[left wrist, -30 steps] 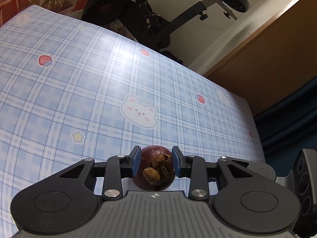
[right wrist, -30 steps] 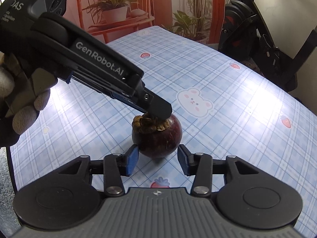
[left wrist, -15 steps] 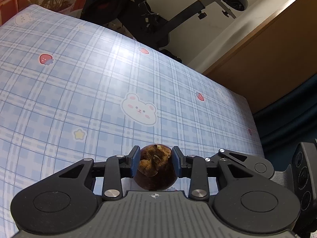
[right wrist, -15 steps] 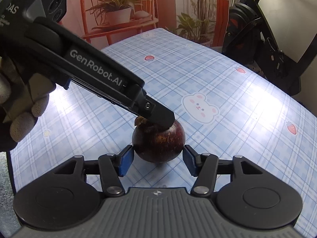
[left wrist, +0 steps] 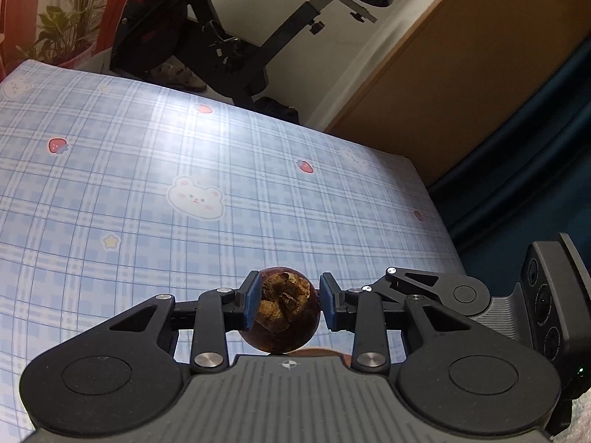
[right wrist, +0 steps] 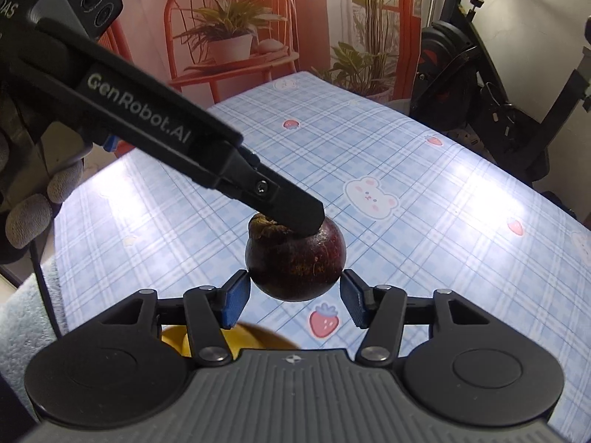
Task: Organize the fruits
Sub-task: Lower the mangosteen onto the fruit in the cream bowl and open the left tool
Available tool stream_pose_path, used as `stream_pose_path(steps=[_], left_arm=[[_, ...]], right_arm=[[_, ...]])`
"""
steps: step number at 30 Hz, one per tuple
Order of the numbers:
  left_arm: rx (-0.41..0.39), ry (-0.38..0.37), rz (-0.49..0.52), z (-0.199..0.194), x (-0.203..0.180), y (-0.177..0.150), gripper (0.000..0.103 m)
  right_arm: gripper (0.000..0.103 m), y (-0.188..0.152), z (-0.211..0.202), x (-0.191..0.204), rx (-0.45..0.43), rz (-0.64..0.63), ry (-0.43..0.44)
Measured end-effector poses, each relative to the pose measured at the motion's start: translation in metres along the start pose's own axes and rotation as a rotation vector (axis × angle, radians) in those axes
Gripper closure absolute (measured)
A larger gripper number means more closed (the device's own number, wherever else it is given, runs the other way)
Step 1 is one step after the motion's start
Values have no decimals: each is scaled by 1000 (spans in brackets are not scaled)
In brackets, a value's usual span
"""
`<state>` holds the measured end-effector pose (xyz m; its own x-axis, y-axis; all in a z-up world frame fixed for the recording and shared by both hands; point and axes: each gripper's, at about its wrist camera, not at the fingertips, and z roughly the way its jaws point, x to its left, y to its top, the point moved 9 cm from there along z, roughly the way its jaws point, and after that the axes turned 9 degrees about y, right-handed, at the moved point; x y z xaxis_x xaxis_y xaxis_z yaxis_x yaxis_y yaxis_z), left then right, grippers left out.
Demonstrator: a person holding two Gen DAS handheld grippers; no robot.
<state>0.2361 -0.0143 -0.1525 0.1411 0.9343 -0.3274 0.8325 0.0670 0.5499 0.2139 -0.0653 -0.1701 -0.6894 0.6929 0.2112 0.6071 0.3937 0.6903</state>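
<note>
A dark purple mangosteen (left wrist: 280, 326) with a dried brown calyx hangs above the blue plaid tablecloth (left wrist: 147, 192), and my left gripper (left wrist: 286, 295) is shut on it near the top. In the right wrist view the same mangosteen (right wrist: 295, 262) is pinched from above by the left gripper (right wrist: 291, 221). My right gripper (right wrist: 293, 295) stands open. Its blue pads (right wrist: 236, 297) flank the fruit's lower sides, close to it without pressing. A yellow fruit (right wrist: 258, 336) peeks out under the right gripper's body.
A gloved hand (right wrist: 29, 214) holds the left gripper. A pale blue towel (right wrist: 22, 317) lies at the table's near left corner. Beyond the far edges stand an exercise bike (right wrist: 480, 85) and a red chair with a potted plant (right wrist: 229, 37). A brown cabinet (left wrist: 461, 74) is on the right.
The left gripper has lifted the mangosteen off the cloth. The right gripper has risen with it, and its jaws have spread slightly wider on either side of the fruit.
</note>
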Motion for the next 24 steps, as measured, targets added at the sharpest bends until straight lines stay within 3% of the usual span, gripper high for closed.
stream_pose_path(steps=[12, 17, 24], left_arm=[[50, -26, 120, -32, -50, -56, 68], [100, -19, 121, -36, -47, -79, 68], [127, 0, 107, -32, -37, -87, 68]], right_arm=[[46, -44, -52, 39, -7, 49, 4], [46, -61, -52, 52, 6, 58, 22], [46, -73, -42, 58, 24, 78, 29]])
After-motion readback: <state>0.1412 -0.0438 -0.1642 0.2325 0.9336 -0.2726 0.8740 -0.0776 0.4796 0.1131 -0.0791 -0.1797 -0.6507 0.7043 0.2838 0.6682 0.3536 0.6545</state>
